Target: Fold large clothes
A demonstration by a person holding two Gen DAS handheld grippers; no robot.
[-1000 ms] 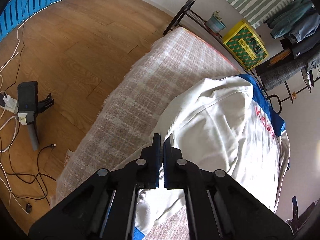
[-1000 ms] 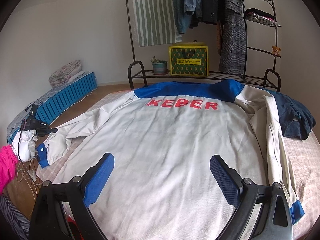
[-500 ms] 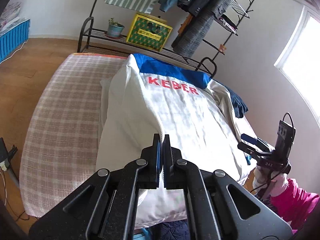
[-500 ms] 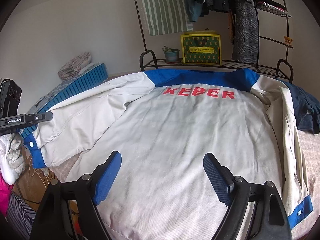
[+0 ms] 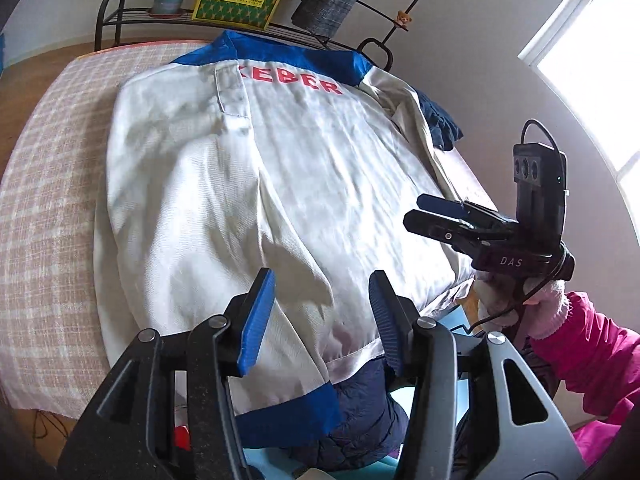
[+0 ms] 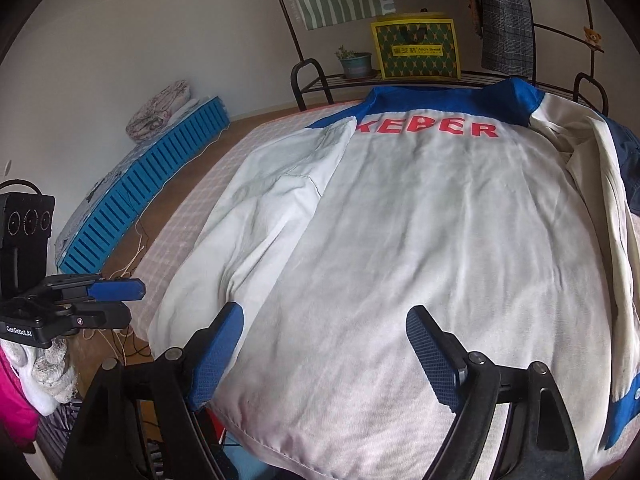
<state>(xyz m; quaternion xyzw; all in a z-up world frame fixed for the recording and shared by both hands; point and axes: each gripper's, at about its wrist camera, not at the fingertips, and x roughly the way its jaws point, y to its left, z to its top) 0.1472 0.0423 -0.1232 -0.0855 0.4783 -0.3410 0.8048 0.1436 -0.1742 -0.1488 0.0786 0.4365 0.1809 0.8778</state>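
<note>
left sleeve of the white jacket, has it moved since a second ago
Yes. The left sleeve, which hung off the bed edge toward the blue crate, now lies folded onto the jacket back, reaching the red lettering.

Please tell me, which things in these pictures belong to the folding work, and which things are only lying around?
Part of the job:
- white jacket, spread back-up on the bed, left sleeve folded over its back
- left gripper, open, jaws just opened
- right gripper, open

Just lying about:
- navy garment beside the jacket
- yellow box
- potted plant
- clothes rack
</note>
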